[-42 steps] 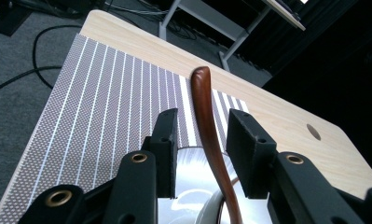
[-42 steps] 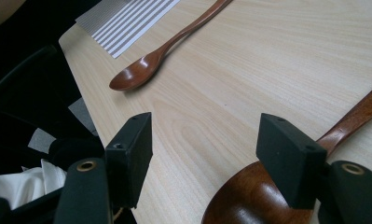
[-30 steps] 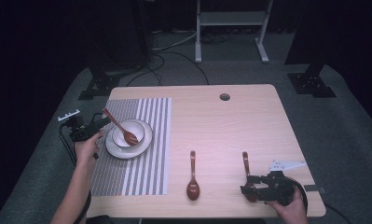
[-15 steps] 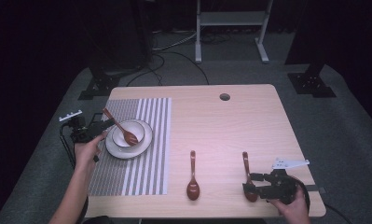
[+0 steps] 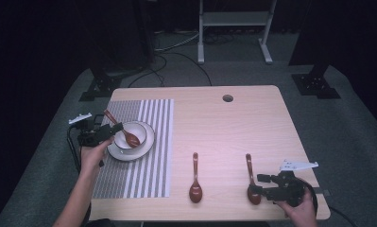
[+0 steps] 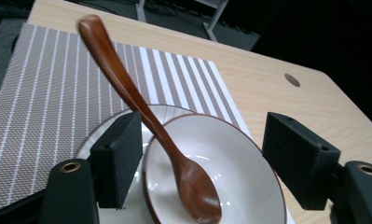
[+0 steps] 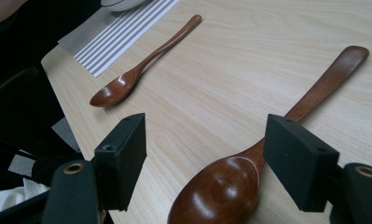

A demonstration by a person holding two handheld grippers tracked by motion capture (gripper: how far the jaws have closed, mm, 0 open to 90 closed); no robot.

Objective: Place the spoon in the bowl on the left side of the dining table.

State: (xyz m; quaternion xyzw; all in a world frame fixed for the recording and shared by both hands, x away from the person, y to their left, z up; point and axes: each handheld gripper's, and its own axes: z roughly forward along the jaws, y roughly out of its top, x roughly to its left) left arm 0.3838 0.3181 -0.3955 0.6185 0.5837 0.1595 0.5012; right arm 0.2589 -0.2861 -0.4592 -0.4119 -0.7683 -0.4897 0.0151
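Note:
A white bowl (image 5: 140,127) (image 6: 242,163) stands on a white plate (image 5: 147,143) (image 6: 167,110) on the striped placemat (image 5: 148,165) (image 6: 44,102). A brown wooden spoon (image 5: 125,135) (image 6: 141,102) rests in the bowl, its handle leaning up and out over the rim. My left gripper (image 5: 111,133) (image 6: 202,154) is open at the bowl's left side, with the handle passing close to its left jaw. Near the front edge a second wooden spoon (image 5: 249,170) (image 7: 314,93) lies flat. My right gripper (image 5: 258,186) (image 7: 204,158) is open with that spoon's head between its jaws.
A third wooden spoon (image 5: 195,177) (image 7: 146,60) lies on the bare wooden table (image 5: 224,127) between the placemat and the right gripper. A round cable hole (image 5: 227,98) is near the table's far edge. Stand legs and cables sit on the floor beyond.
The right gripper has edged slightly to the right around the spoon's head. The left gripper and the spoon in the bowl have stayed in place.

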